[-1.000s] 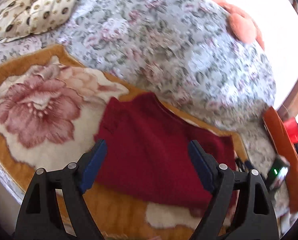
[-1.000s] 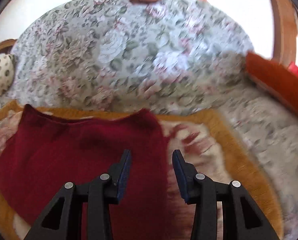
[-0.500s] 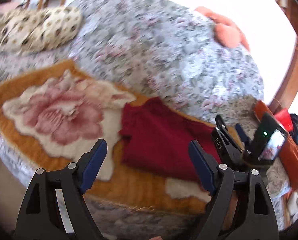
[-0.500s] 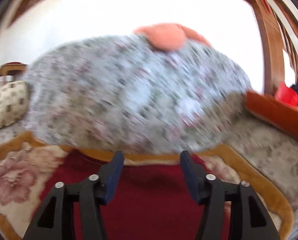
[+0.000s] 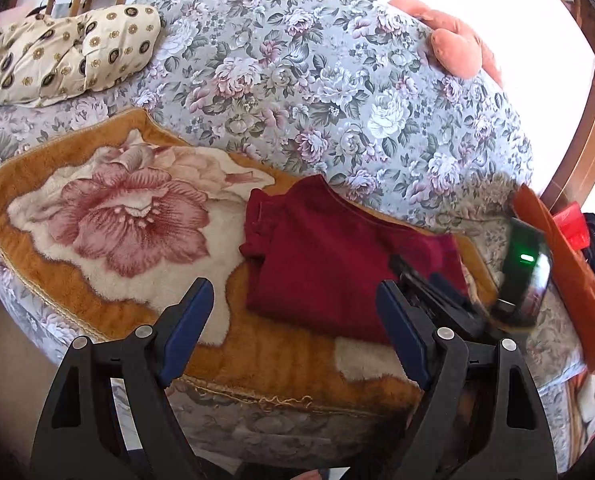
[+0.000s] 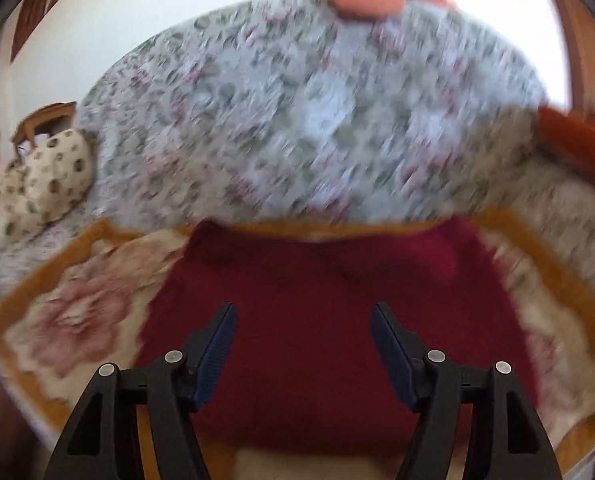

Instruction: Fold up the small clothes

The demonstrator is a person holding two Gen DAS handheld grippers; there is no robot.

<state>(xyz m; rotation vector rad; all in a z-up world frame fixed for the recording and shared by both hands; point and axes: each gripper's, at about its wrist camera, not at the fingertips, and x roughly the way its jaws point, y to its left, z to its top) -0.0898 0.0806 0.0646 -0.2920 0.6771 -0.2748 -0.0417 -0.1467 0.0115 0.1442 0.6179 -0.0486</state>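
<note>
A dark red garment (image 5: 329,256) lies folded flat on a tan blanket with a pink flower print (image 5: 129,216) on a bed. My left gripper (image 5: 293,304) is open and empty, held back from the garment's near left edge. My right gripper (image 6: 301,328) is open and empty, just above the middle of the garment (image 6: 329,320); that view is blurred. The right gripper also shows in the left wrist view (image 5: 433,292), at the garment's right side.
A big floral quilt (image 5: 337,80) is heaped behind the garment, with a salmon pillow (image 5: 453,40) on top. A cream dotted pillow (image 5: 57,56) lies at the far left. An orange wooden bed rail (image 5: 565,280) runs along the right. The bed's front edge (image 5: 257,404) is close below.
Both grippers have pulled back from the garment and risen. The right gripper's jaws have opened wider. The garment lies where it was.
</note>
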